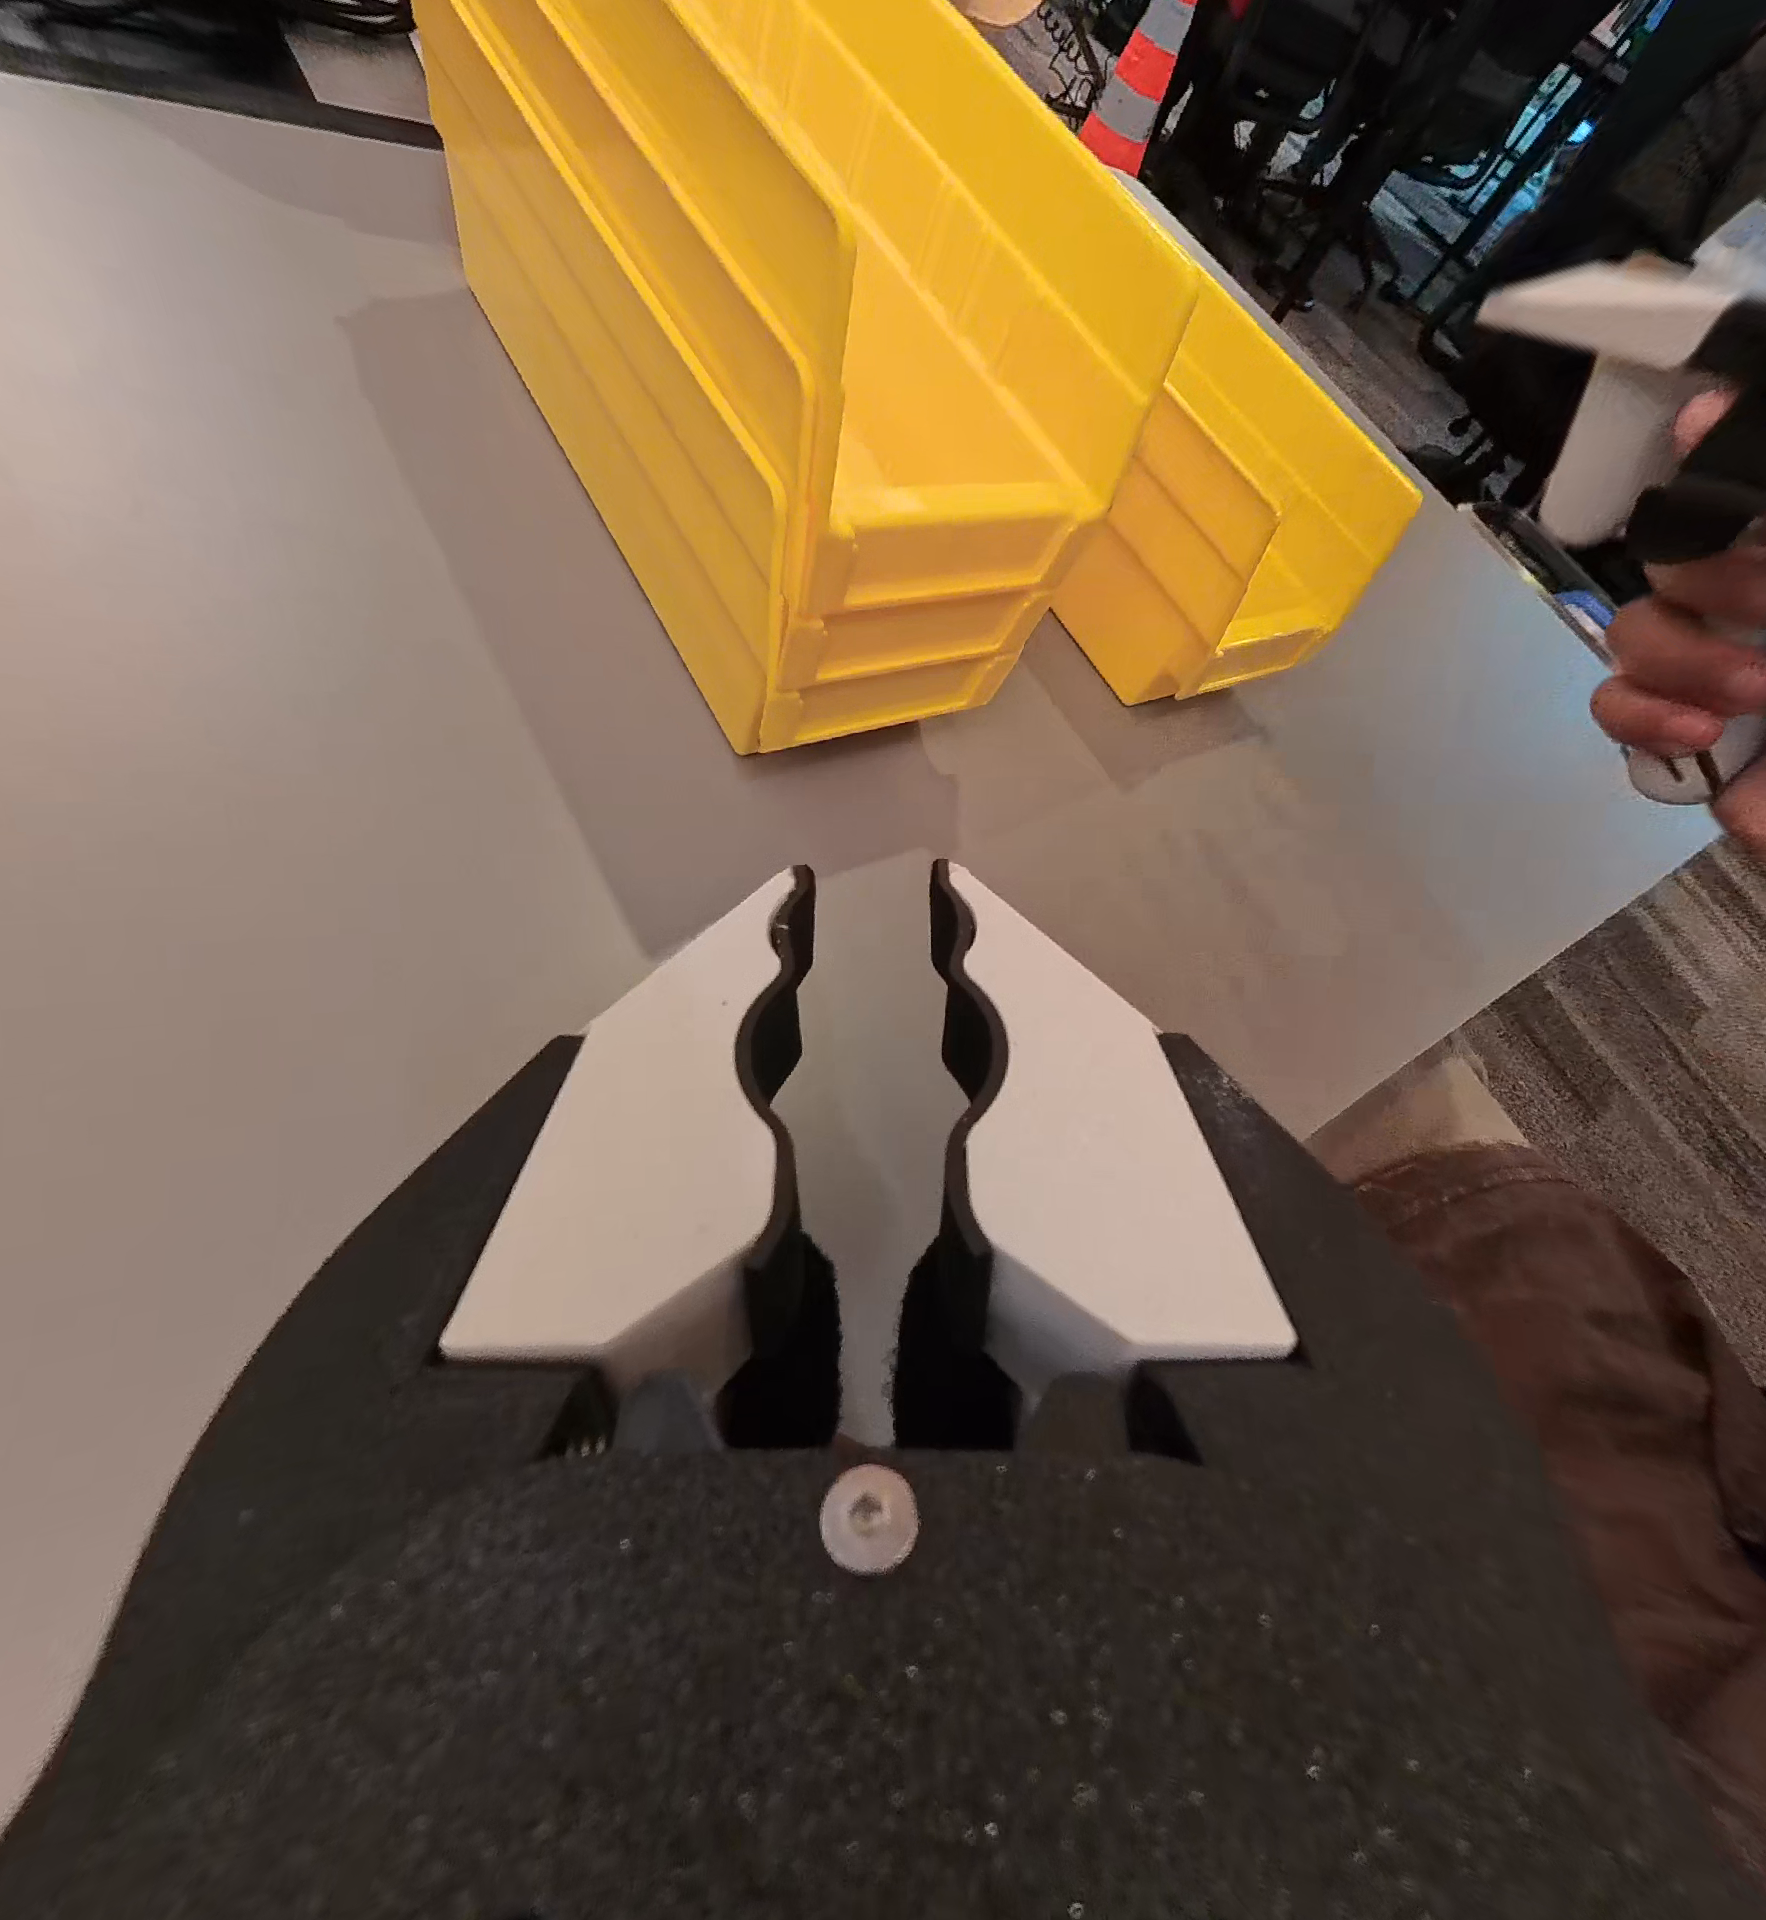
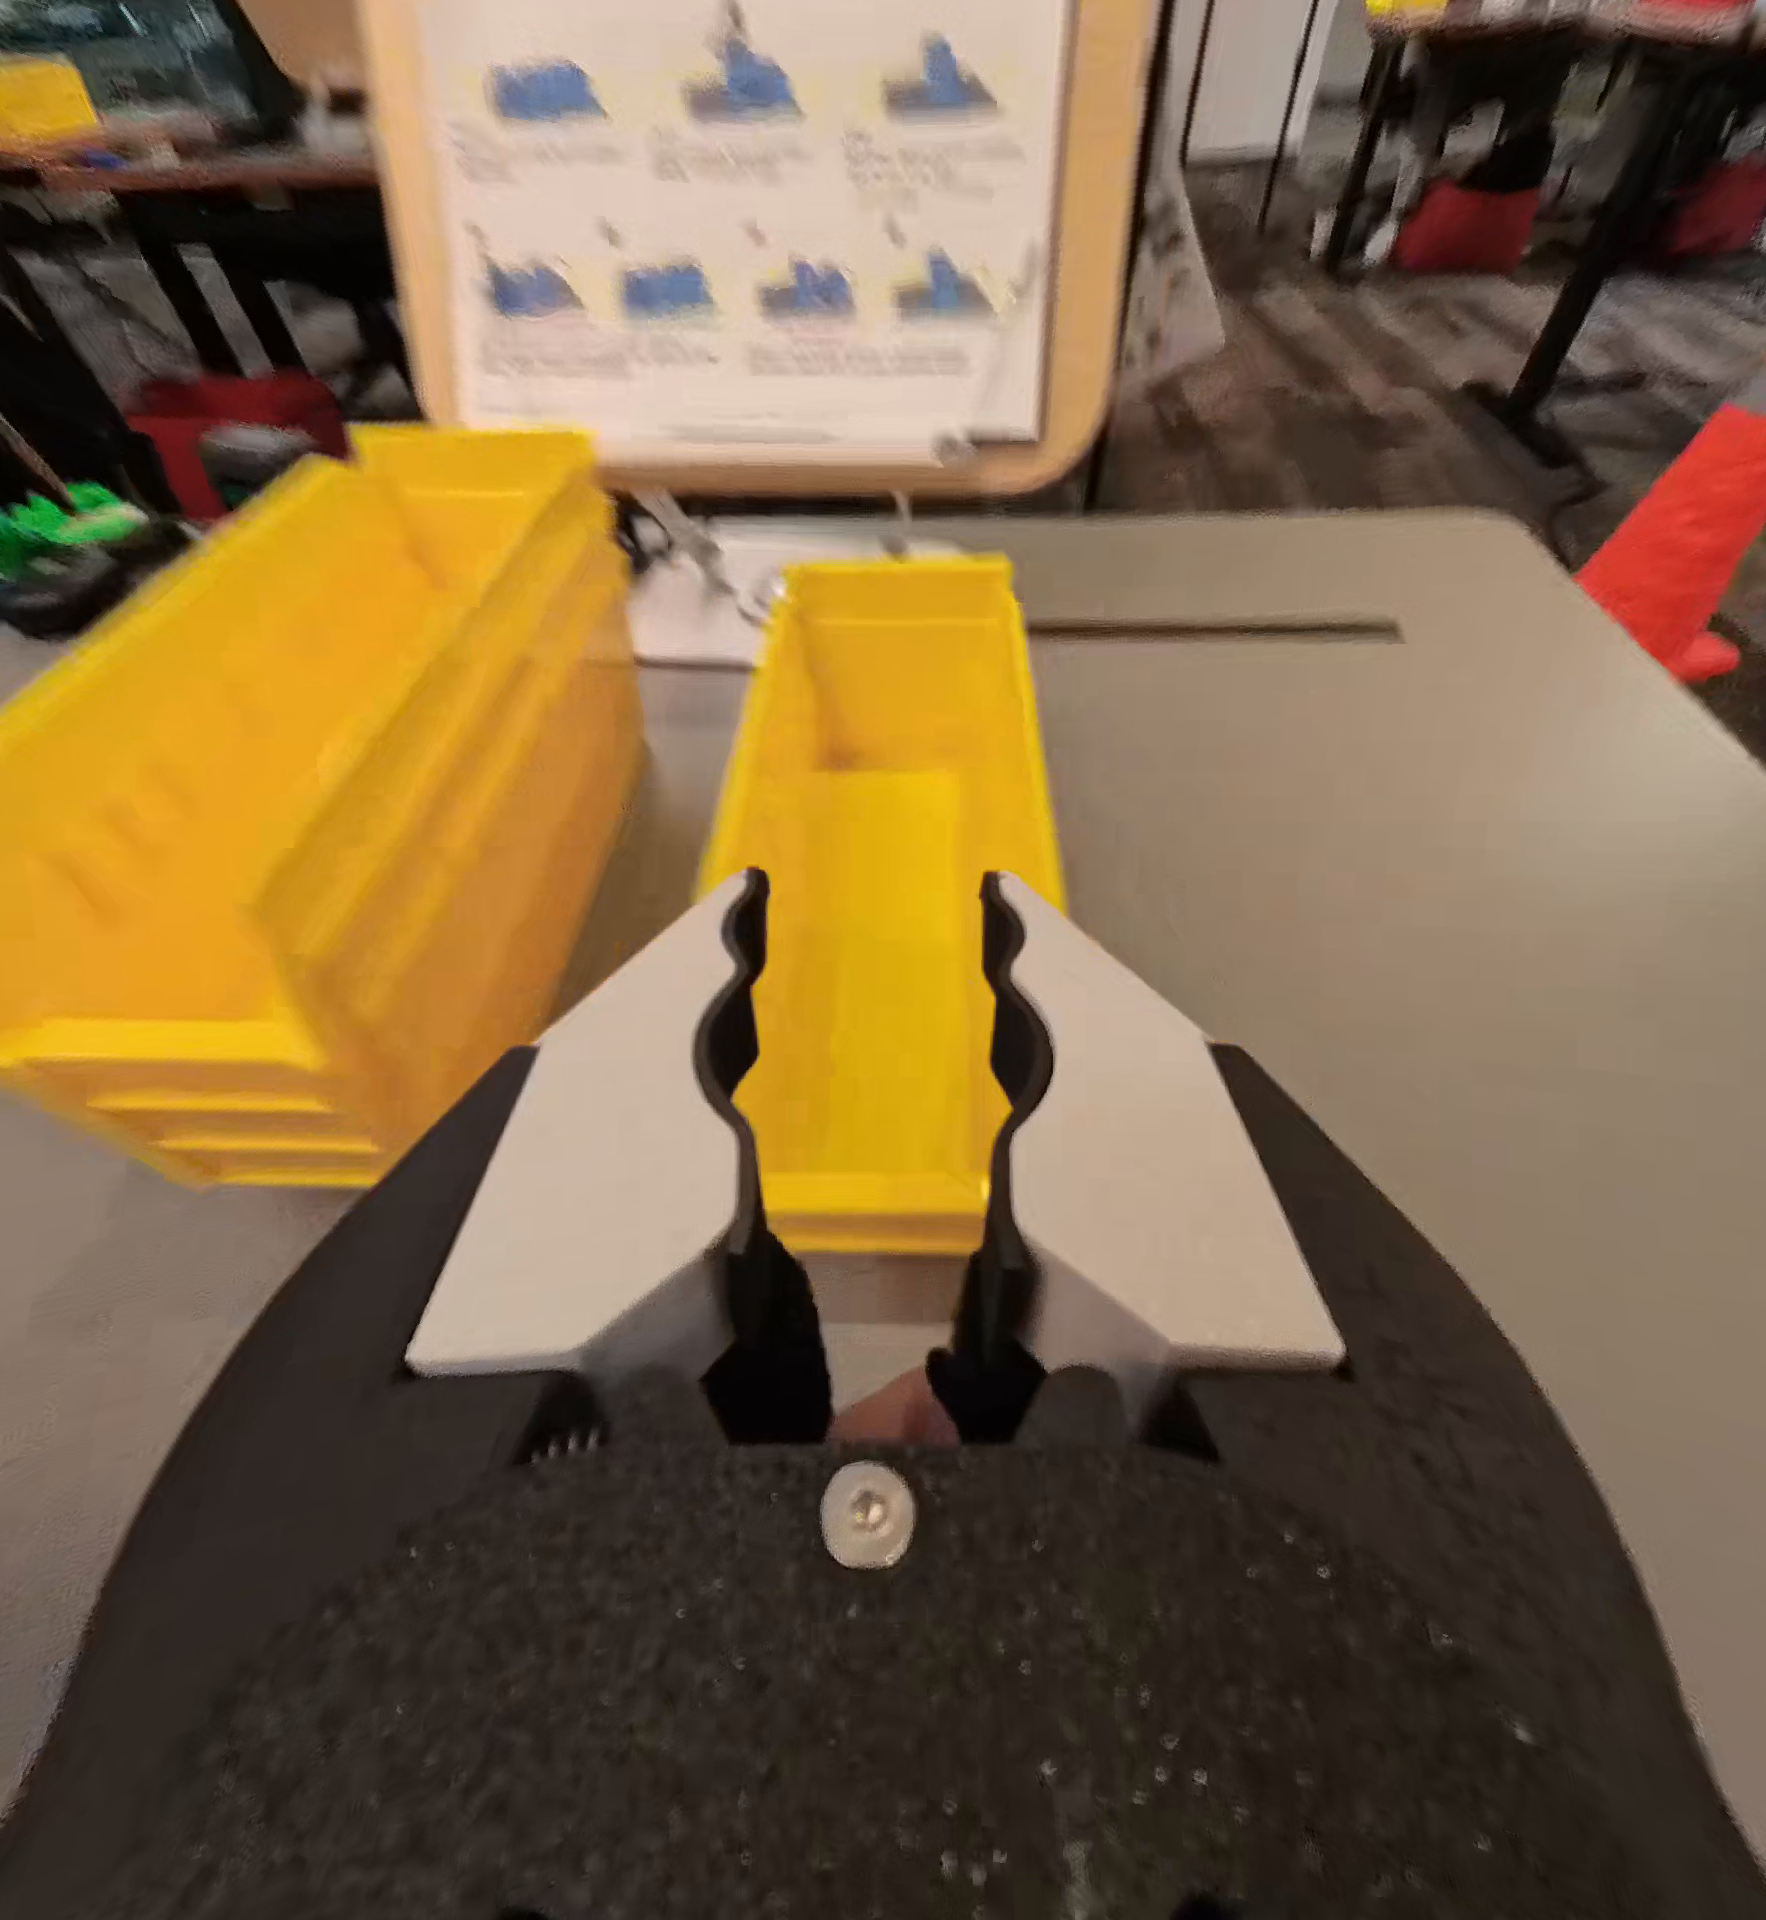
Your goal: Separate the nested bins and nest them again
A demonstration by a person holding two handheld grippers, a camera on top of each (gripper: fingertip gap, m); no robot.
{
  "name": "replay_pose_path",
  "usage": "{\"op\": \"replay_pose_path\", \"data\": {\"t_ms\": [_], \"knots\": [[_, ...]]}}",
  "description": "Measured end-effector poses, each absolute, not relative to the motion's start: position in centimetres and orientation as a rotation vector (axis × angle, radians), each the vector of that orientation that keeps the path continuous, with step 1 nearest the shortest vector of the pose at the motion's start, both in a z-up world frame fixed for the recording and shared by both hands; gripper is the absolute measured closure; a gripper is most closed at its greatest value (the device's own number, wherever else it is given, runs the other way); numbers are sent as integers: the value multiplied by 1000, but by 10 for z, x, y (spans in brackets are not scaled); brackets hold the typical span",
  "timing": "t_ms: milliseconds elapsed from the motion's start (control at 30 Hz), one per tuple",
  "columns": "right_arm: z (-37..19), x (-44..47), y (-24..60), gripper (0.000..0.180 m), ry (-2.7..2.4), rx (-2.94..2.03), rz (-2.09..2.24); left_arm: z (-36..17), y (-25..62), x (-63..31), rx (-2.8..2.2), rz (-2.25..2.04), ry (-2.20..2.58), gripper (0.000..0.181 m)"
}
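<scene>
I am holding both the left claw (image 1: 873, 883) and right claw (image 2: 871, 894) spread and empty. The nested stack (image 1: 650, 436) and single bin (image 2: 884, 935) are standing on the bench (image 1: 183, 727); likely light, stiff, slick plastic, best pinched at a front lip.

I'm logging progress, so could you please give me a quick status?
Left hand-held gripper and right hand-held gripper open, empty. Nested yellow bins beside single yellow bin on grey table. Nothing in the way.

Motion-blurred nested yellow bins (image 2: 266, 831); far ends cropped; board (image 2: 744, 229) pictures indistinct.
</scene>
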State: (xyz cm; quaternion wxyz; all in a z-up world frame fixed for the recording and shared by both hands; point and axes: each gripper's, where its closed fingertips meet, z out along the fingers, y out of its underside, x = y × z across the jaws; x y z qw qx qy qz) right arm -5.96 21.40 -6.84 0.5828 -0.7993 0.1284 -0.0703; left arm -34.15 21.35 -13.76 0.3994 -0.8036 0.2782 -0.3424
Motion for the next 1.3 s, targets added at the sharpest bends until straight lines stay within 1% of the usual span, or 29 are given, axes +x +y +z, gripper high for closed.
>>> {"op": "replay_pose_path", "data": {"t_ms": [100, 167, 233, 300, 333, 367, 400, 433, 533, 633, 800, 967, 1133, 1200, 1300], "knots": [[-108, -27, 205, 136, 329, -2057, -52, -139, 213, -339, -2038, -871, 712, 161], [-118, -19, 207, 131, 324, -2163, 15, -139, 213, -336, -2040, -873, 722, 161], [-128, -15, 216, 133, 323, -2245, 69, -140, 212, -334, -2039, -874, 730, 161], [-151, -10, 222, 134, 346, -2367, 73, -140, 212, -331, -2039, -878, 737, 161], [-160, -10, 225, 138, 348, -2402, 89, -140, 211, -330, -2039, -880, 741, 161], [-164, -10, 229, 147, 353, -2406, 83, -140, 211, -330, -2038, -878, 743, 161], [-165, -6, 233, 167, 364, -2386, 46, -140, 211, -331, -2038, -872, 743, 161], [-164, -4, 237, 176, 378, -2365, 16, -139, 212, -332, -2035, -866, 740, 161], [-161, -4, 239, 176, 386, -2361, -36, -139, 213, -337, -2037, -860, 723, 161], [-144, -6, 242, 177, 412, -2284, 16, -138, 214, -342, -2036, -873, 701, 161], [-97, -6, 237, 177, 431, -2149, 60, -137, 213, -343, -2037, -881, 688, 161], [-35, -19, 232, 177, 411, -1984, 95, -137, 212, -340, -2033, -880, 703, 161], [21, -60, 236, 177, 343, -1848, 102, -137, 212, -335, -2030, -877, 721, 161], [33, -81, 244, 177, 345, -1803, 155, -137, 211, -334, -2029, -873, 728, 161], [33, -116, 260, 177, 383, -1761, 297, -137, 211, -334, -2023, -873, 728, 161]]}}
